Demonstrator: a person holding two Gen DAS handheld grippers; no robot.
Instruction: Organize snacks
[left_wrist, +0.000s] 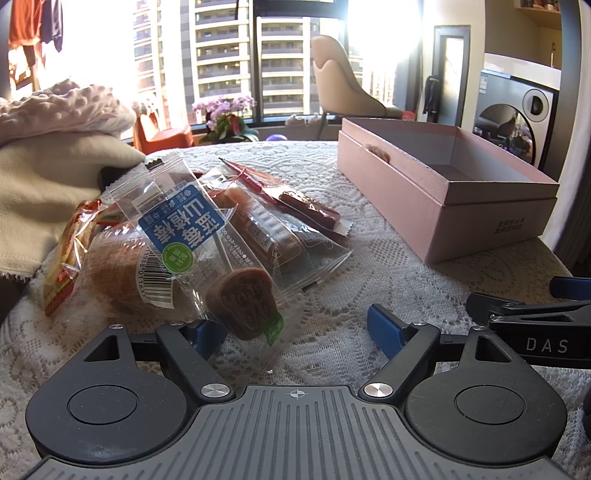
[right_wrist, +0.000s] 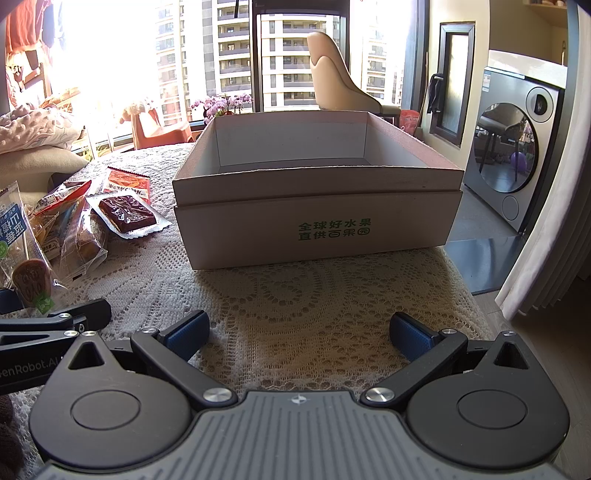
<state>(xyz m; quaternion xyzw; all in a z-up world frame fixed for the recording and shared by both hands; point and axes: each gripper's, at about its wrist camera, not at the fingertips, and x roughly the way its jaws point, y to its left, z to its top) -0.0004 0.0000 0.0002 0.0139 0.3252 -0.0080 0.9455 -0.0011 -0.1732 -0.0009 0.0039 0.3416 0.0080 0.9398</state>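
A pile of wrapped snacks (left_wrist: 207, 243) lies on the lace tablecloth, left of an open pink box (left_wrist: 443, 192). The nearest snack is a clear packet with a blue label and a brown lollipop (left_wrist: 243, 306). My left gripper (left_wrist: 295, 332) is open, its left finger beside the lollipop packet's lower end. My right gripper (right_wrist: 299, 332) is open and empty over bare cloth, facing the box (right_wrist: 317, 206), which looks empty inside. In the right wrist view the snacks (right_wrist: 74, 221) lie to the left, with a dark red bar packet (right_wrist: 127, 214) closest to the box.
The lace-covered table (right_wrist: 295, 295) ends at the right, with floor and a washing machine (right_wrist: 517, 147) beyond. Folded blankets (left_wrist: 48, 155) lie at the table's left. The right gripper's body (left_wrist: 535, 332) shows at the right of the left wrist view. Windows and a chair stand behind.
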